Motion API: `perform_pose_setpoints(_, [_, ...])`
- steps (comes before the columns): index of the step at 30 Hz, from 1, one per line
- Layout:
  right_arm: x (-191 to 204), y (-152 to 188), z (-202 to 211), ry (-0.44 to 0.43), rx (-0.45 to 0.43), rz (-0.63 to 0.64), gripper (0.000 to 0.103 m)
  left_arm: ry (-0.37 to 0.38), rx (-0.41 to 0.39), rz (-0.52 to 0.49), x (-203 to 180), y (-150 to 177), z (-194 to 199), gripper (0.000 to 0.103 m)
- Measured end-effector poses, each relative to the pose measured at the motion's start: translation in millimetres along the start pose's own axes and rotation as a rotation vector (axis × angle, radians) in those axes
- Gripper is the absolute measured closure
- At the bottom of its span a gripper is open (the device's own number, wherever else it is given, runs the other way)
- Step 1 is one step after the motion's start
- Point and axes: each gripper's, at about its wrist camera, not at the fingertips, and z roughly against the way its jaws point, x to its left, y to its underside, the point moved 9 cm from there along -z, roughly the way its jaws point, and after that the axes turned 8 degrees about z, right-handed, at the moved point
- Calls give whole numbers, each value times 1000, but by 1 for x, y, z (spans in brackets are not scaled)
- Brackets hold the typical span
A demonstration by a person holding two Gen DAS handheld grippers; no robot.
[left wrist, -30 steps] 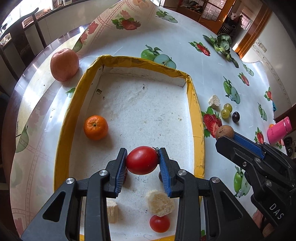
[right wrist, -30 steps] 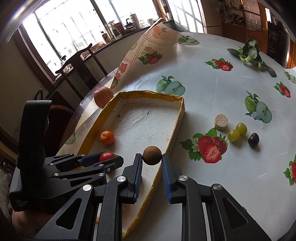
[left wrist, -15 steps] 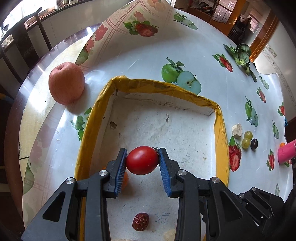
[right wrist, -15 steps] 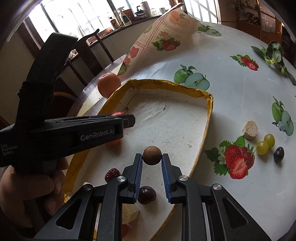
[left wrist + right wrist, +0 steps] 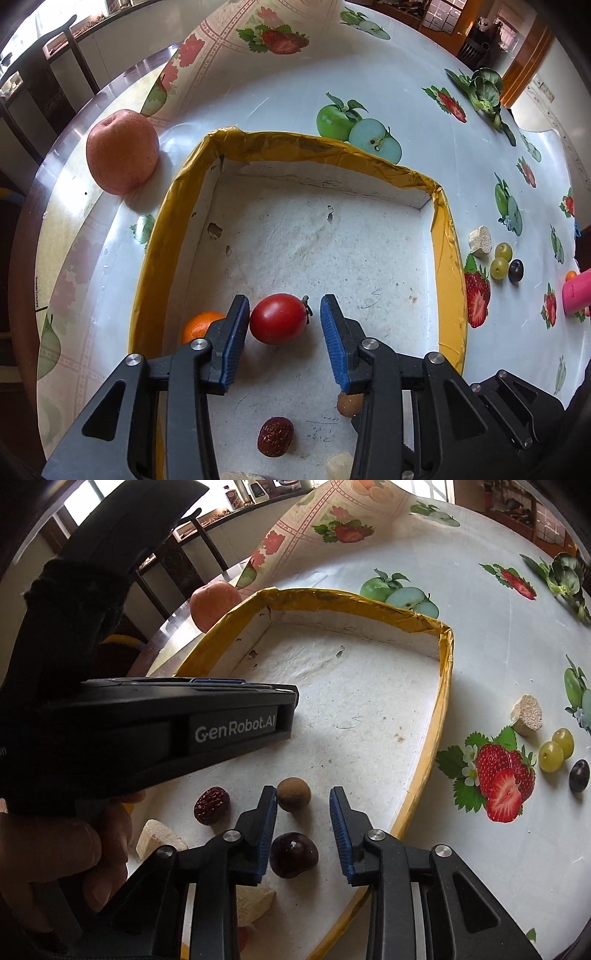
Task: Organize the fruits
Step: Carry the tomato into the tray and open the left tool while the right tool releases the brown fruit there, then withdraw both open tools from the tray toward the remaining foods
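The yellow-rimmed tray (image 5: pixel 448 258) has a white floor. A red tomato (image 5: pixel 279 323) rests on that floor between the fingers of my left gripper (image 5: pixel 284 308), whose jaws are opening; the right pad stands clear of it. An orange (image 5: pixel 199 326) peeks out behind the left finger. My right gripper (image 5: pixel 303 794) is also opening over the tray (image 5: pixel 445 686). The small brown round fruit (image 5: pixel 293 794) lies free on the floor between its fingertips. A dark cherry (image 5: pixel 293 854) and a red date (image 5: pixel 211 805) lie close by.
A large apple (image 5: pixel 122 151) sits left of the tray near the table edge. Two green grapes (image 5: pixel 500 260), a dark grape (image 5: pixel 516 270) and a beige chunk (image 5: pixel 480 242) lie on the cloth to the right, with a pink object (image 5: pixel 578 295) beyond. Pale chunks (image 5: pixel 159 836) lie in the tray's near end.
Both grippers sank into the tray and their jaws parted. The tomato and the brown fruit, gripped before, now sit loose on the tray floor.
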Motion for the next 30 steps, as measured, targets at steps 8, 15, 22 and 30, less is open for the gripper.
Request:
perform_pose_setpoints(8, [-5,6,39,2,-61,-46,58,30,-32,33,-1,10,25,52])
perform_pose_setpoints(15, [-23,21,81,22,-129,-133,58,47,-41,29,-12,23,41,52])
perform_pose_setpoints(22, [-47,50,104,68,-137,-196,57,62,-61,-11,-31,32,56,52])
perform_pose_setpoints(30, [-66,71,119,98,-145,-243,57,81,-70,-46,-54,42,68,52])
